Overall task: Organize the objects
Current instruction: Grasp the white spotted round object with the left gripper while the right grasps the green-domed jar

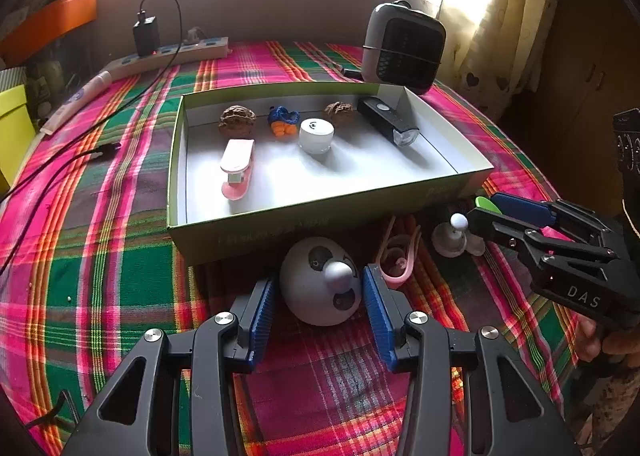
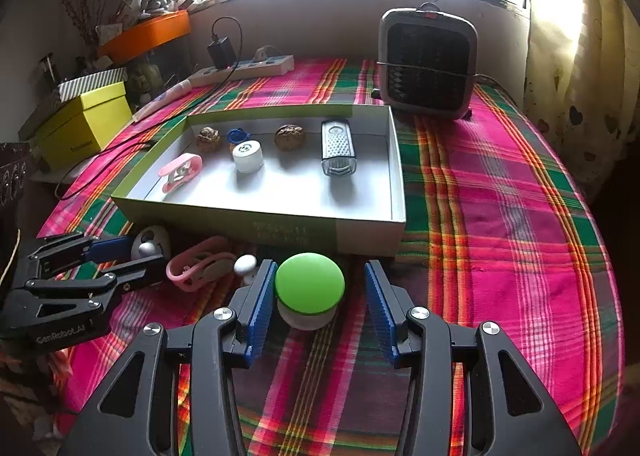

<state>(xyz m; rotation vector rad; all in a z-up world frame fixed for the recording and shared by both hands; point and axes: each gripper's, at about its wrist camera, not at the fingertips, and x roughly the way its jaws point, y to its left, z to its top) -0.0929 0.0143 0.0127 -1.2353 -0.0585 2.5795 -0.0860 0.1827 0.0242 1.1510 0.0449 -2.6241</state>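
My left gripper (image 1: 320, 290) is down on the plaid cloth, its blue pads pressed against both sides of a round white panda-face toy (image 1: 316, 284). My right gripper (image 2: 320, 288) straddles a green-capped white tub (image 2: 310, 288); its left pad touches the cap and the right pad stands clear of it. The low green box (image 1: 320, 216) lies just beyond both, holding two walnuts, a blue-and-orange piece, a white cylinder (image 1: 316, 134), a black light (image 1: 386, 122) and a pink clip (image 1: 236, 168). In the right wrist view the left gripper (image 2: 136, 256) is at the far left.
A pink strap (image 1: 396, 256) and a small white knobbed piece (image 1: 456, 234) lie between the two grippers, before the box. A grey heater (image 2: 428, 60) stands at the back right, with a power strip (image 2: 244, 68) and cables at the back left. A yellow box (image 2: 80, 128) sits off the table's left.
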